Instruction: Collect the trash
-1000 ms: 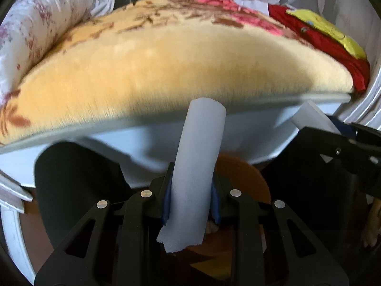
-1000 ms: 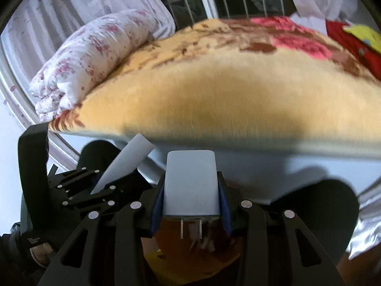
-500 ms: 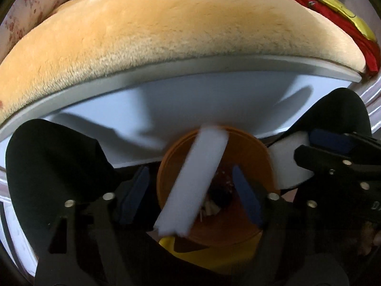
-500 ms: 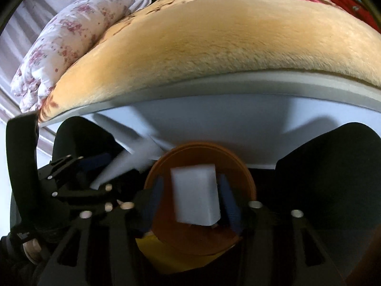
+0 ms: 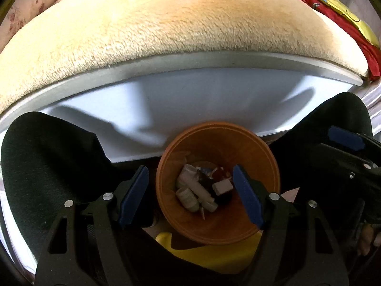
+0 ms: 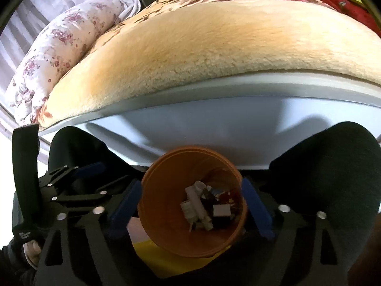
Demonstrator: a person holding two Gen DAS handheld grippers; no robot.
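The left gripper [image 5: 190,195] hangs over the orange trash bin [image 5: 269,166], and its jaws stand wide with nothing between them. The blue pads [image 5: 132,196] sit on both sides of the bin's mouth. At the bottom of the bin lies the trash [image 5: 202,190]: a white tube, crumpled white pieces, a small white block and some dark and red scraps. The right gripper [image 6: 190,207] is also above the same bin [image 6: 162,205], with its jaws wide and empty. The bin stands on the floor, just beside the white side of the bed [image 6: 214,124], between the person's dark knees [image 5: 52,157]. A tan fleece blanket [image 6: 202,47] covers the bed, and a rolled floral quilt [image 6: 59,47] lies at its far left corner.
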